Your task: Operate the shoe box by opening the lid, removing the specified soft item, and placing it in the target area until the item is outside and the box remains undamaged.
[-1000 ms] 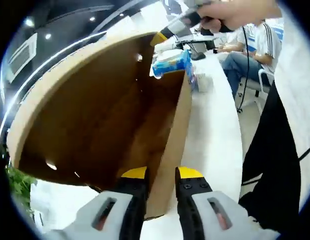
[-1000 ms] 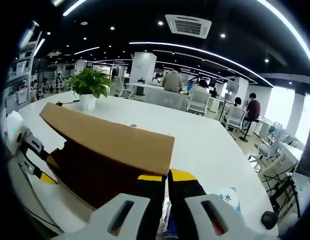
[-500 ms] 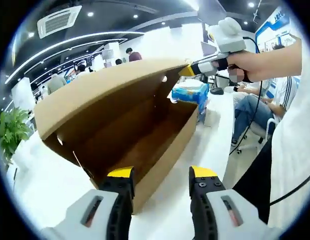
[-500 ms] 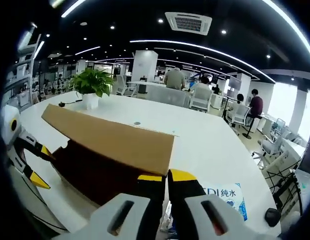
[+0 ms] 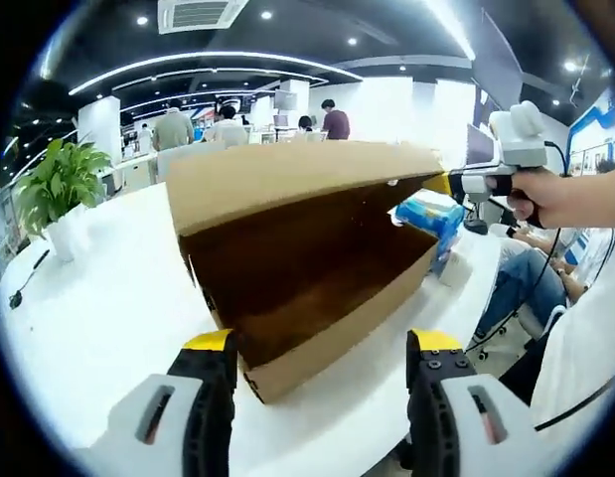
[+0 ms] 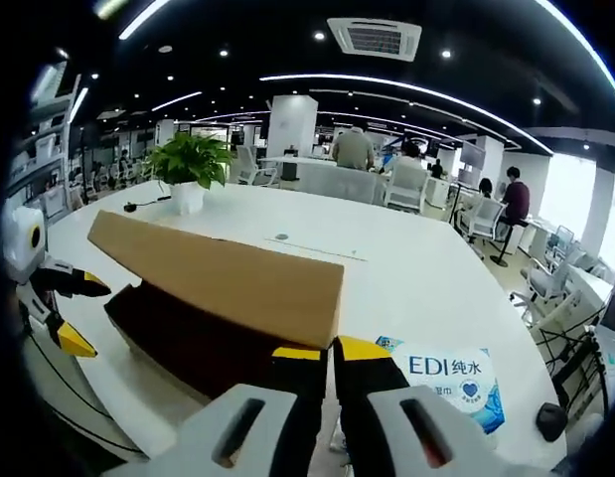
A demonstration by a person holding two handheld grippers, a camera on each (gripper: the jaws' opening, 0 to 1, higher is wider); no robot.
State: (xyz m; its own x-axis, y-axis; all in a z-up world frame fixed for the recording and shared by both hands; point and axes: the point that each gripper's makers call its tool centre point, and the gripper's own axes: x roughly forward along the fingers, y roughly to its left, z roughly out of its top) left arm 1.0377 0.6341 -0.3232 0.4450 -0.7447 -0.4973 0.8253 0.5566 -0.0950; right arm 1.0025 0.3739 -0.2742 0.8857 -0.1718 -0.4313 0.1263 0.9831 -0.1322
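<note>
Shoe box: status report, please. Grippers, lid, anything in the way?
Left gripper open, off the box. Right gripper shut on lid, lid raised. Blue pack beside the box. Nothing blocking.

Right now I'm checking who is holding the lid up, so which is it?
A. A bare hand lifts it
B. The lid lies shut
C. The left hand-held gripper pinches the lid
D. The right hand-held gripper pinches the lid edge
D: the right hand-held gripper is shut on the lid edge, while the left hand-held gripper is open, clear of the box.
</note>
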